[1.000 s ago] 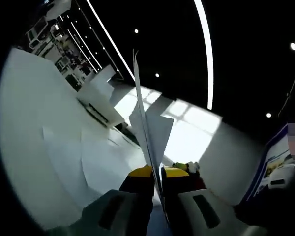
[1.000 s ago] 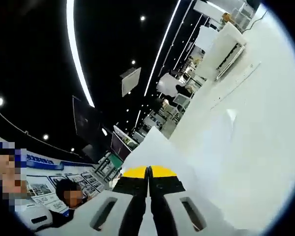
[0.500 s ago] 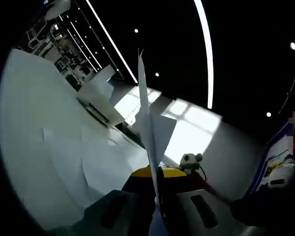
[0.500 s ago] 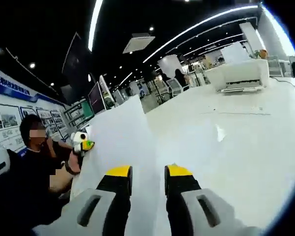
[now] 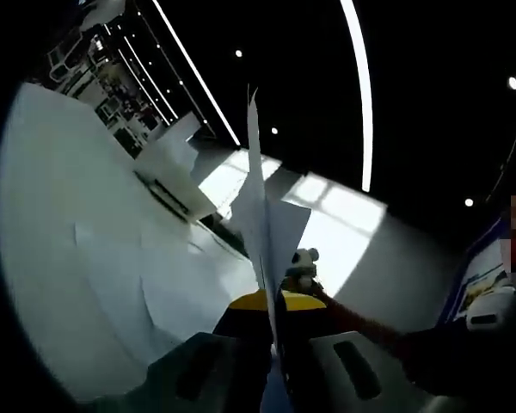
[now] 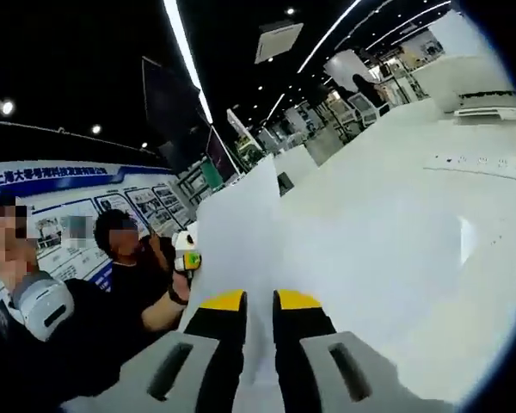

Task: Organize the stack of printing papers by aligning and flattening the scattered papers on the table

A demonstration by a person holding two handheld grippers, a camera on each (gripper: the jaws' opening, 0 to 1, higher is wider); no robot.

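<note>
The left gripper is clamping its yellow-tipped jaws on a stack of papers, which is standing edge-on straight ahead of it and rising well past the tips. Just beyond the jaws on the right, the right gripper is reaching in. Off to the left, the white table is lying with loose sheets on it.

In the right gripper view, the right gripper is standing with its jaws slightly parted, the stack of papers passing between them without being pinched. The left gripper is holding the stack's far-left edge.
</note>
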